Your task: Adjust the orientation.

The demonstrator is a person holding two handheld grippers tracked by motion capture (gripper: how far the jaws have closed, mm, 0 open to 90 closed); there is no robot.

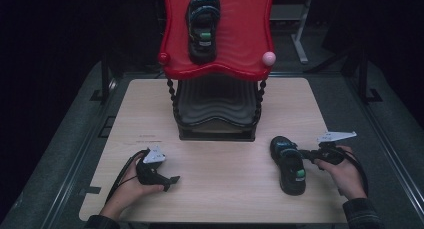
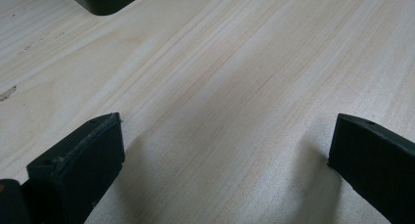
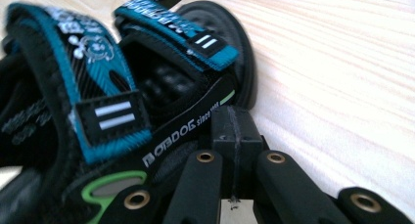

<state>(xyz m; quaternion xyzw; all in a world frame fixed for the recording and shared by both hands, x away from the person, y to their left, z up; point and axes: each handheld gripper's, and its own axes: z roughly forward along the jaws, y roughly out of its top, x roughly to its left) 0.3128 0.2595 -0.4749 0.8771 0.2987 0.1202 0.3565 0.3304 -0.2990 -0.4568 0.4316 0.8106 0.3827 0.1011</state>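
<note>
While 2 hands rest near the table's (image 1: 220, 199) front edge, the left gripper (image 1: 172, 180) gapes wide over bare wood and the right gripper (image 1: 303, 153), jaws pressed together, touches a black-and-teal sandal (image 1: 289, 164). Farther back, a matching sandal (image 1: 203, 23) lies on a red rack (image 1: 240, 49).

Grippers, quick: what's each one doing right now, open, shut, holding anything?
Left gripper: open, nothing between its jaws, low over the table.
Right gripper: jaws pressed together, beside the sandal; no grip on it visible.
</note>
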